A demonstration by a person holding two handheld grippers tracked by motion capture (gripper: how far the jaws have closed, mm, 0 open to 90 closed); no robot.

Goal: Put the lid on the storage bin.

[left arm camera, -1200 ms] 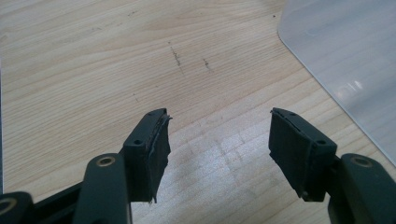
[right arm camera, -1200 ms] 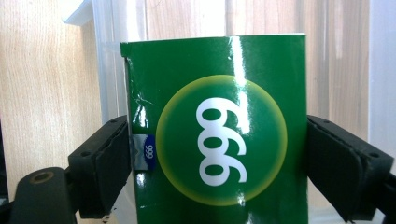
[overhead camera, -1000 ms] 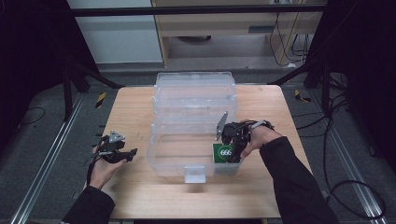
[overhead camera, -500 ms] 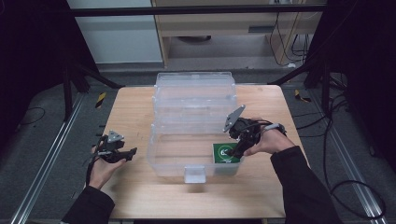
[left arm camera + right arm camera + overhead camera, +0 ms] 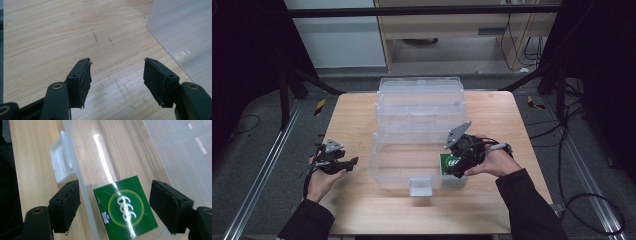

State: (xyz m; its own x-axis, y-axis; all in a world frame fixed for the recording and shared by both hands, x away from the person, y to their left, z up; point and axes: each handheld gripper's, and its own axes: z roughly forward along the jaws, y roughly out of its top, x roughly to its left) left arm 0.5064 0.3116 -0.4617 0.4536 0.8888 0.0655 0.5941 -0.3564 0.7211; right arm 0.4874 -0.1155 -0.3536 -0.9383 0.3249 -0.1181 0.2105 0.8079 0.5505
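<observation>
Green carton point(image 5: 126, 210) marked 666 lies flat in the near right corner of the clear plastic bin point(image 5: 392, 170), against its front wall. Right hand-held gripper point(image 5: 460, 162) released, jaws spread above it, one jaw outside the wall. Risk: closing now pinches the wall, shifting the bin. Left hand-held gripper point(image 5: 343, 164) released, empty, over the bench point(image 5: 357, 120).
</observation>
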